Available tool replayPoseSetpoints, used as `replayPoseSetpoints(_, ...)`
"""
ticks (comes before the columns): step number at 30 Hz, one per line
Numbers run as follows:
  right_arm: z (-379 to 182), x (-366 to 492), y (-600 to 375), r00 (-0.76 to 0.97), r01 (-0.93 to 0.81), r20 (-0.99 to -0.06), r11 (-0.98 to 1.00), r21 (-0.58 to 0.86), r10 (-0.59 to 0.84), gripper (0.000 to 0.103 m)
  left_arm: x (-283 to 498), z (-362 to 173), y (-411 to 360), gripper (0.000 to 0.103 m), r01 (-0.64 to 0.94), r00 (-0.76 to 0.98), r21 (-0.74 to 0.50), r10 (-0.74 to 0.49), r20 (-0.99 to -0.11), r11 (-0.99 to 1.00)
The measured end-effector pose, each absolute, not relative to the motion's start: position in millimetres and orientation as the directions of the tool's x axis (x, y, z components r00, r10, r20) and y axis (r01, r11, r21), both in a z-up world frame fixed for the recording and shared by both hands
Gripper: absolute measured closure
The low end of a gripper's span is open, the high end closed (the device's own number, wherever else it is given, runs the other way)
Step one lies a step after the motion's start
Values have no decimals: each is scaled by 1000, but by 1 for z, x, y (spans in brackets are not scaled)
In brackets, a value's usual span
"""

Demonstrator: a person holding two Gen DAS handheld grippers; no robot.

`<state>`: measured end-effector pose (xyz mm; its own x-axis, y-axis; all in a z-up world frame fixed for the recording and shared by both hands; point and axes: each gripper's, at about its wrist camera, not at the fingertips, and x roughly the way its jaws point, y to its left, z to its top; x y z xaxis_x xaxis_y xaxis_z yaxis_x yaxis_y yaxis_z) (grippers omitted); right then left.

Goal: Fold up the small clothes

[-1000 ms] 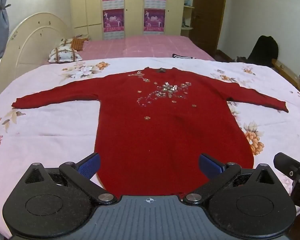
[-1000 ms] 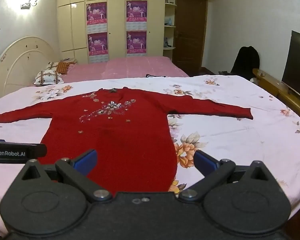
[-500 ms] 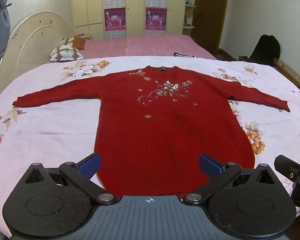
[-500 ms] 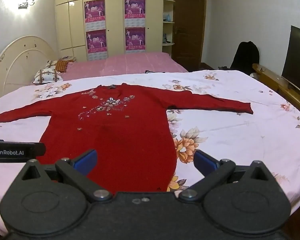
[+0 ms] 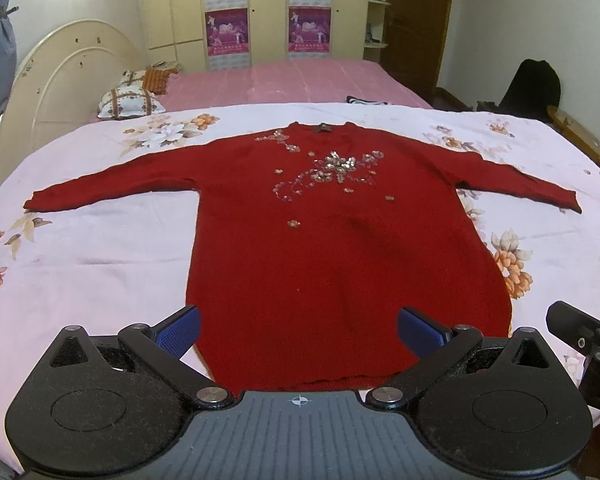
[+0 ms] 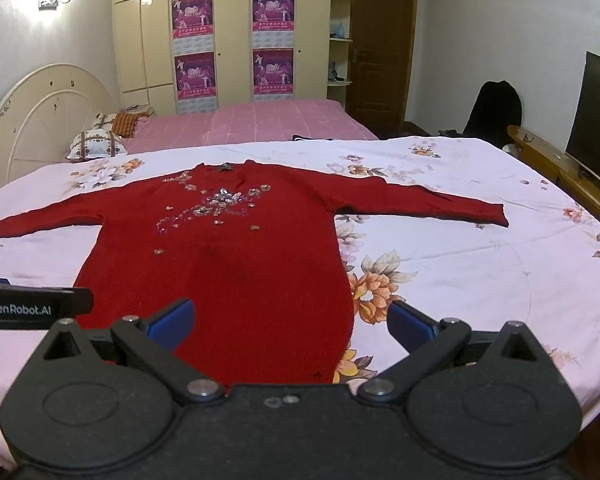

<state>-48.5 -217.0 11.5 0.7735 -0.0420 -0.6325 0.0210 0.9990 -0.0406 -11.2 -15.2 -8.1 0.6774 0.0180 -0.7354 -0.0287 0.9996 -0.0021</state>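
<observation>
The red sweater (image 5: pixel 340 248) lies flat and face up on the floral bedsheet (image 5: pixel 100 248), collar toward the far edge, hem at the near edge, both sleeves spread out to the sides. The sequin trim (image 5: pixel 332 168) sits on the chest.

Left gripper (image 5: pixel 299 330): jaws wide apart, holding nothing, positioned above the hem at the near edge. Its blue pads (image 5: pixel 179 334) flank the lower body of the sweater.

Right gripper (image 6: pixel 290 324): jaws wide apart, holding nothing, positioned above the right side of the hem, where red fabric meets the sheet.

Compared with one second ago, the sweater has not moved. Both views have shifted slightly: the garment appears a little lower and closer in each, while jaw spacing is unchanged. A pillow (image 5: pixel 130 102) rests by the headboard (image 5: pixel 60 80).
</observation>
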Motion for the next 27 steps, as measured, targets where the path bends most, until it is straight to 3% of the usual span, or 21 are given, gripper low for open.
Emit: replayPoseSetpoints(27,9,-43,-220,765,39,-642,998,-48,-60,1,-7,-8,-20,0,-8,671,5,10,-741,1000)
